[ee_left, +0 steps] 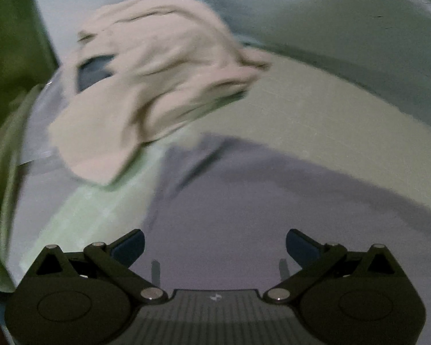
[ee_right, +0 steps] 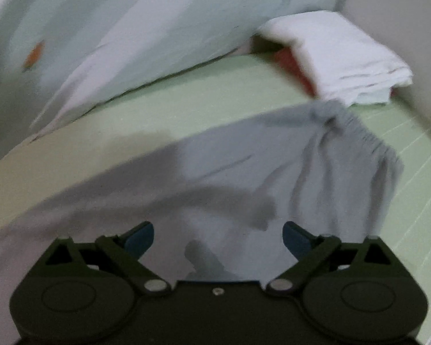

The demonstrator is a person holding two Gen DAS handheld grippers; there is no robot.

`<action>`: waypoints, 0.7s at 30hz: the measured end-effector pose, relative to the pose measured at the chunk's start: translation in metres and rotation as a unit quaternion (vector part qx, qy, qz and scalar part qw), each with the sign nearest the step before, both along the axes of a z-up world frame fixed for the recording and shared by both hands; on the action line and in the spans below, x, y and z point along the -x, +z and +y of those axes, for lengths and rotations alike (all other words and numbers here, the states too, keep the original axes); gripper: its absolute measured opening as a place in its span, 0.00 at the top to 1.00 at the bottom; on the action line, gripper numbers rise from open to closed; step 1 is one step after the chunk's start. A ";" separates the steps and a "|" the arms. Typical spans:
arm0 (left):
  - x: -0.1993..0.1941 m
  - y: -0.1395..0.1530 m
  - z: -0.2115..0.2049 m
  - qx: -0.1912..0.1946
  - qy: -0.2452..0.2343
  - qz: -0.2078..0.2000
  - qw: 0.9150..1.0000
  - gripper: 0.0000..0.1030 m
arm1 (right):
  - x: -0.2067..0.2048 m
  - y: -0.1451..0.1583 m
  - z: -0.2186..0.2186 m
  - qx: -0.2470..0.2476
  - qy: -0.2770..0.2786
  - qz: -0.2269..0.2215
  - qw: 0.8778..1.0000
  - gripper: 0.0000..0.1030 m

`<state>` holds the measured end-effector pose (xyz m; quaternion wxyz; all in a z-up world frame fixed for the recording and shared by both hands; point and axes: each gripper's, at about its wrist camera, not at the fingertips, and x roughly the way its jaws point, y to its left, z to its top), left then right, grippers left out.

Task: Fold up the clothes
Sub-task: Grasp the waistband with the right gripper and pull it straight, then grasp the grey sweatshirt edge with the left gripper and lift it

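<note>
A grey garment lies spread on the pale green bed sheet. My left gripper is open just above it, holding nothing. In the right wrist view the same grey garment shows its gathered elastic waistband at the far right. My right gripper is open above the cloth, empty. Both views are blurred.
A crumpled beige garment lies beyond the grey one at the left. A folded white cloth with something red under it sits at the far right by the wall. A pale blue blanket is bunched along the back.
</note>
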<state>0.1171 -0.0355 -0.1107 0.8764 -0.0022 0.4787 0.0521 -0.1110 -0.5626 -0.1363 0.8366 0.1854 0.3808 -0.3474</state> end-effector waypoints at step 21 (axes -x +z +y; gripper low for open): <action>0.004 -0.026 0.042 0.040 -0.057 0.008 0.998 0.69 | 0.004 0.007 0.110 0.024 0.050 0.038 0.998 0.06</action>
